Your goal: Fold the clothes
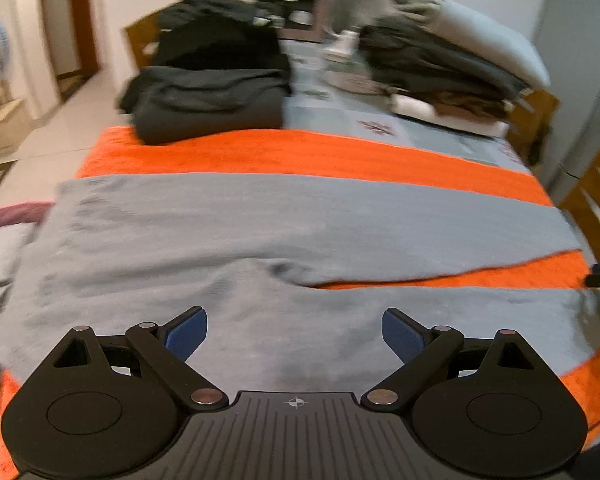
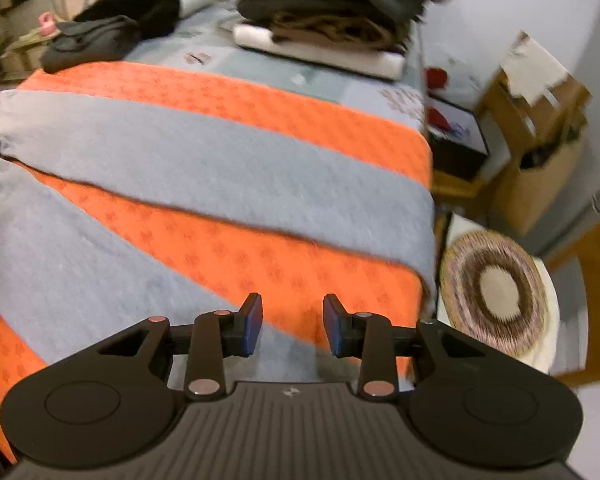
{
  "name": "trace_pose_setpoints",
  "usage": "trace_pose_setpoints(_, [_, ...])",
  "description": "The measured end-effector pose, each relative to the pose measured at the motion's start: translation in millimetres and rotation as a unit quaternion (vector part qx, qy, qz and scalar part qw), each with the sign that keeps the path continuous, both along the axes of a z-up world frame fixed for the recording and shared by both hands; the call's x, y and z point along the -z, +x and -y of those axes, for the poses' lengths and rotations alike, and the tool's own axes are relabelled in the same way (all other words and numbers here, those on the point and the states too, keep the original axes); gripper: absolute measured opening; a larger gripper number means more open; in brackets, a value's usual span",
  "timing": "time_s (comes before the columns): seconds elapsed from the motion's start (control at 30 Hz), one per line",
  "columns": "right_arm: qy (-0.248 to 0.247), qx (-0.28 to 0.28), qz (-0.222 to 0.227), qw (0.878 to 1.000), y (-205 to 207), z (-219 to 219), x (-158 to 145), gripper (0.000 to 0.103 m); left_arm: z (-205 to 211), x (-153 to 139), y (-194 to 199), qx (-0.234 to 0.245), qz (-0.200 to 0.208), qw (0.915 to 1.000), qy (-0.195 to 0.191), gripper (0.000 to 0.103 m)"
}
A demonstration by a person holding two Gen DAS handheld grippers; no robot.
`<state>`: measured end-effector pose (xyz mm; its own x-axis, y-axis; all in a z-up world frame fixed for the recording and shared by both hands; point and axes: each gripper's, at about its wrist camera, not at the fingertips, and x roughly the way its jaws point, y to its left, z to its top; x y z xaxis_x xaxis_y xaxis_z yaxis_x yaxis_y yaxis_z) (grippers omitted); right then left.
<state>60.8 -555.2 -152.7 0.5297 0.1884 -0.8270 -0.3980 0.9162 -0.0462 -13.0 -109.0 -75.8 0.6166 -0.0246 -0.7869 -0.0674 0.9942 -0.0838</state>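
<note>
Grey trousers (image 1: 228,236) lie spread flat on an orange blanket (image 1: 300,152) across the bed, the two legs running to the right in a V. My left gripper (image 1: 294,330) hovers over the waist part, its blue pads wide apart and nothing between them. In the right wrist view the same grey trousers (image 2: 204,164) show both legs, the far one reaching the bed's right edge. My right gripper (image 2: 293,326) is above the near leg's lower end, open a moderate gap, with only cloth and blanket seen beyond the pads.
Folded dark clothes (image 1: 208,100) sit at the far left of the bed and another stack (image 1: 440,76) at the far right. Beside the bed's right edge are a round woven mat (image 2: 496,292), a cardboard box (image 2: 540,176) and a wooden chair (image 2: 592,264).
</note>
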Motion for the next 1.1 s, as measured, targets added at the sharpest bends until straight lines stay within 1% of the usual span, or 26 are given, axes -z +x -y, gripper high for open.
trace_pose_setpoints(0.23, [0.030, -0.048, 0.004, 0.998, 36.3, -44.4, -17.6, 0.040, -62.2, -7.4, 1.2, -0.043, 0.005, 0.9984, 0.036, 0.095])
trace_pose_setpoints(0.33, [0.039, -0.075, 0.007, 0.996, 49.5, -74.1, -21.4, 0.040, -95.4, -10.8, 9.9, -0.038, 0.005, 0.9984, 0.042, 0.095])
trace_pose_setpoints(0.5, [0.044, -0.109, 0.003, 0.993, 76.8, -131.0, -32.6, 0.040, -146.4, -11.5, 34.7, -0.008, -0.001, 0.9986, 0.052, 0.095])
trace_pose_setpoints(0.57, [0.045, -0.121, -0.002, 0.992, 88.5, -153.7, -35.6, 0.044, -166.9, -9.6, 47.3, 0.007, -0.007, 0.9985, 0.055, 0.094])
trace_pose_setpoints(0.63, [0.040, -0.136, -0.006, 0.990, 99.3, -177.4, -36.5, 0.045, -184.0, -6.2, 62.1, 0.026, -0.012, 0.9974, 0.066, 0.093])
trace_pose_setpoints(0.73, [0.030, -0.164, -0.014, 0.986, 116.6, -214.7, -37.0, 0.046, -201.9, -0.7, 83.8, 0.070, -0.018, 0.9933, 0.091, 0.089])
trace_pose_setpoints(0.87, [0.024, -0.207, -0.028, 0.978, 135.6, -262.8, -34.7, 0.046, -224.8, 3.8, 110.1, 0.125, -0.020, 0.9862, 0.108, 0.085])
trace_pose_setpoints(0.97, [0.016, -0.235, -0.040, 0.971, 151.1, -291.2, -28.6, 0.046, -238.8, 9.4, 129.4, 0.161, -0.026, 0.9804, 0.111, 0.078])
trace_pose_setpoints(1.07, [0.006, -0.261, -0.052, 0.964, 164.8, -316.5, -21.3, 0.046, -247.6, 18.1, 149.0, 0.203, -0.039, 0.9714, 0.118, 0.054])
trace_pose_setpoints(1.1, [0.003, -0.269, -0.056, 0.962, 168.9, -324.1, -18.9, 0.046, -249.3, 21.1, 154.4, 0.212, -0.041, 0.9688, 0.121, 0.049])
